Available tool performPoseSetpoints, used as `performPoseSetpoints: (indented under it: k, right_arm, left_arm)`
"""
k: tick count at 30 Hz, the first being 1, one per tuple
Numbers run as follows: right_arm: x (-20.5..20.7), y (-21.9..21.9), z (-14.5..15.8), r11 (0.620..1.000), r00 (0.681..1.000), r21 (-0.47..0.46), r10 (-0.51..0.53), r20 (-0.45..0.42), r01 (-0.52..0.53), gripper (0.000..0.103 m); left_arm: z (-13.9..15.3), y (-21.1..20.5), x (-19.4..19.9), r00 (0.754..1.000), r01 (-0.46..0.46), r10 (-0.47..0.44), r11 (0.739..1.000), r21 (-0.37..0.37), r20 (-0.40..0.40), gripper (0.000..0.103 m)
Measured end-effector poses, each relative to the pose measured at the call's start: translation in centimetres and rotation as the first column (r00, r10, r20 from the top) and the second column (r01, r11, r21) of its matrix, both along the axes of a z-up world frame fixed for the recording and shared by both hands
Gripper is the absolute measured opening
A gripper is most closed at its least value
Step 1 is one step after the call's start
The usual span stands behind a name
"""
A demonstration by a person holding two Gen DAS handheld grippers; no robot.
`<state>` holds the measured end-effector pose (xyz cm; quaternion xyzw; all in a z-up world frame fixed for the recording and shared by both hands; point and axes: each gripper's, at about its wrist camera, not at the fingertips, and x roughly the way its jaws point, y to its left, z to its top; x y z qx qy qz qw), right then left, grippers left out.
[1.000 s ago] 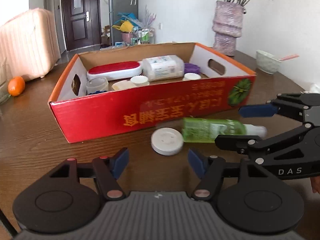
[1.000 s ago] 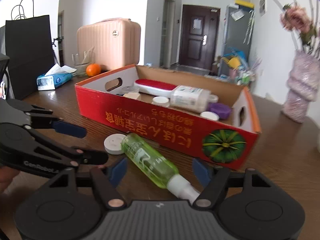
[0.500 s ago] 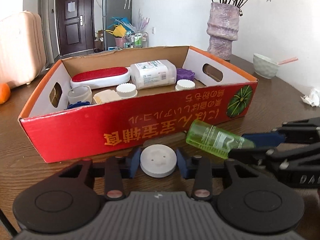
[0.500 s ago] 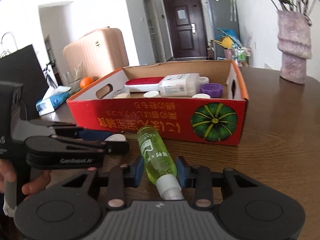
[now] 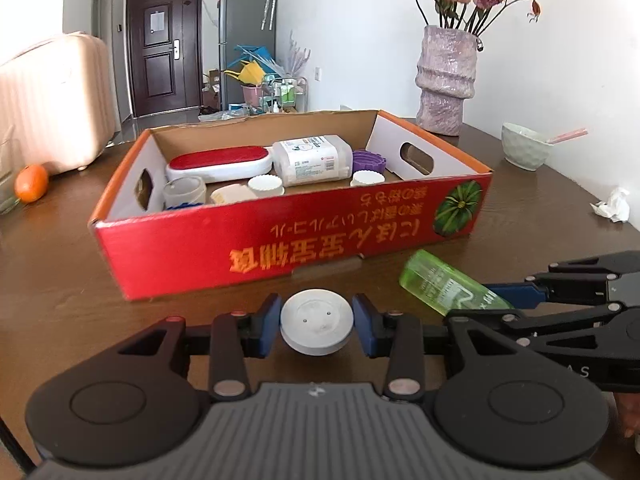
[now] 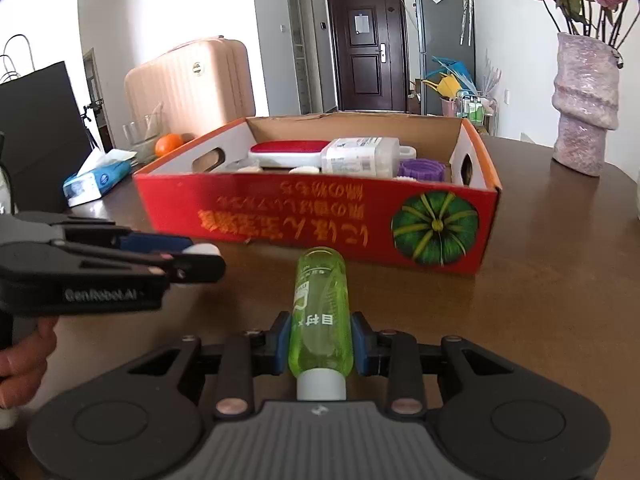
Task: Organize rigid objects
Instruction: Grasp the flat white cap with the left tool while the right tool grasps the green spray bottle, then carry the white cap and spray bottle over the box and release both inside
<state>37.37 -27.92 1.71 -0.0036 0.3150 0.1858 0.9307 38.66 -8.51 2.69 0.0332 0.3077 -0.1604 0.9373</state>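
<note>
both grippers loaded, box dead ahead

left gripper point(image 5: 317, 326) has clamped down on the white disc point(image 5: 316, 326), pads on opposite edges, disc face-up and looks just clear of the table point(image 5: 60, 280). right gripper point(image 6: 320, 344) has just been closing too and now pinches the green bottle point(image 6: 320, 308) near its white cap end. bottle's long axis runs straight along the gripper's pointing line, base forward toward the box point(image 6: 320, 216), cap back toward the camera.

relation that matters: the box sits directly in front of both, its near red wall between the held things and the open interior. both loads are below that wall's rim, so my read is each hand needs lift before going forward. left looks a bit closer to the wall. interior is crowded at back and left; front-right, by the purple lid point(image 5: 368, 162), looks freest. bottle going in base-first would need that long gap, or a turn to lie along the wall.
</note>
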Motion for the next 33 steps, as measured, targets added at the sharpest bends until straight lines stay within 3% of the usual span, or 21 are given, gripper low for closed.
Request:
performPoseSetpoints:
  k: [12,18,25,33]
  right_arm:
    - [-9.1,0.7,2.3,1.0,0.998,-0.013,0.003,0.066,-0.002,0.03]
    - [-11.6,1.0,3.4,1.0,0.994,0.0,0.004,0.109,-0.004,0.03]
    - [-12.1,1.1,5.5,1.0,0.984,-0.017,0.011,0.18,-0.008,0.03]
    - [-8.6,0.2,7.6,0.998,0.974,-0.054,-0.006,0.225,0.019,0.03]
  left_arm:
    - [3.7,1.6,-8.8,0.996,0.0,0.004,0.999,-0.042,0.087,0.04]
    - [4.6,3.0,-11.6,0.994,-0.027,0.033,0.998,-0.051,0.106,0.04]
    - [5.2,3.9,-12.1,0.991,-0.042,0.05,0.997,-0.066,0.124,0.04]
    - [6.1,2.6,-8.6,0.99,-0.001,0.009,0.999,-0.053,0.143,0.04]
